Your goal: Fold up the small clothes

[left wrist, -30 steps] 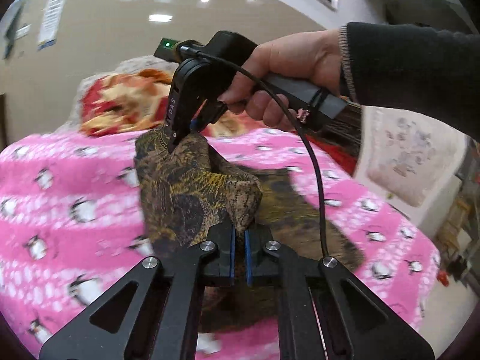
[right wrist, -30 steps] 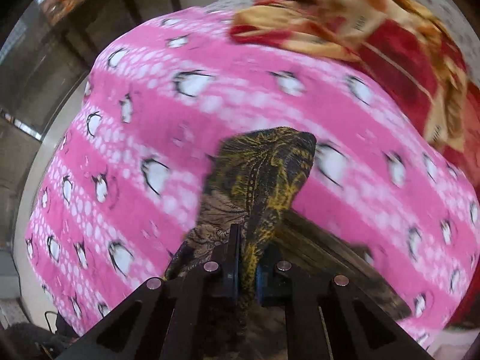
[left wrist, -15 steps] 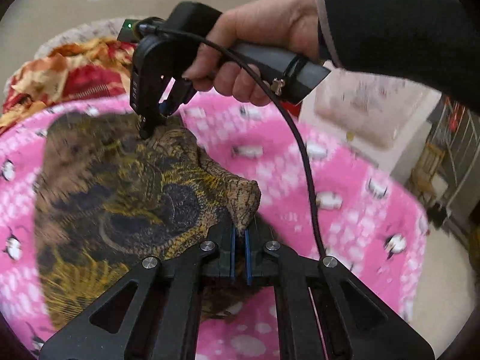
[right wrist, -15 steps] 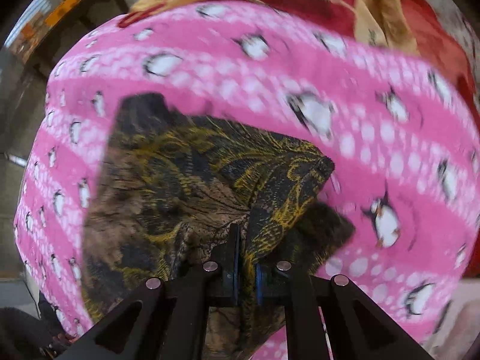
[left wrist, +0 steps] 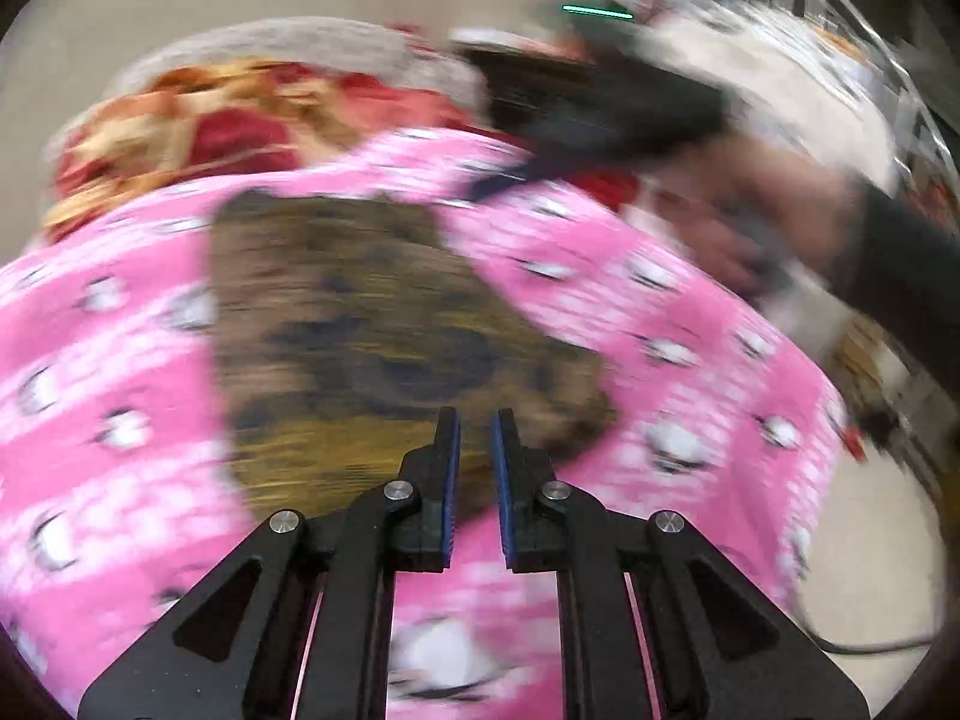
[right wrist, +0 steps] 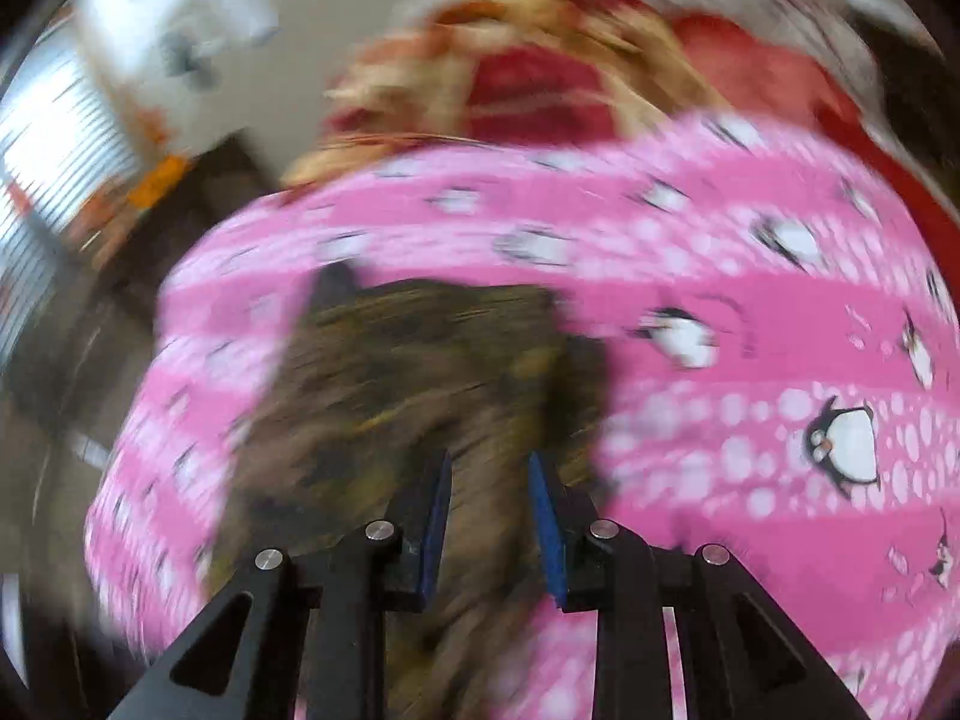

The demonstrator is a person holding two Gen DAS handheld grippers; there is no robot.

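Note:
A small brown and gold patterned garment lies spread flat on the pink penguin blanket; it also shows in the right wrist view. My left gripper is open a little and empty, just above the garment's near edge. My right gripper is open and empty above the garment's near right part. In the left wrist view the right gripper shows blurred at the garment's far right corner, held by a hand. Both views are motion-blurred.
A red and yellow blanket is bunched at the far end of the bed, also in the right wrist view. The bed edge drops to the floor at the right. Dark furniture stands left of the bed.
Both grippers have opened and let go of the garment, which now lies flat. Both have pulled back from it and the views have swung fast.

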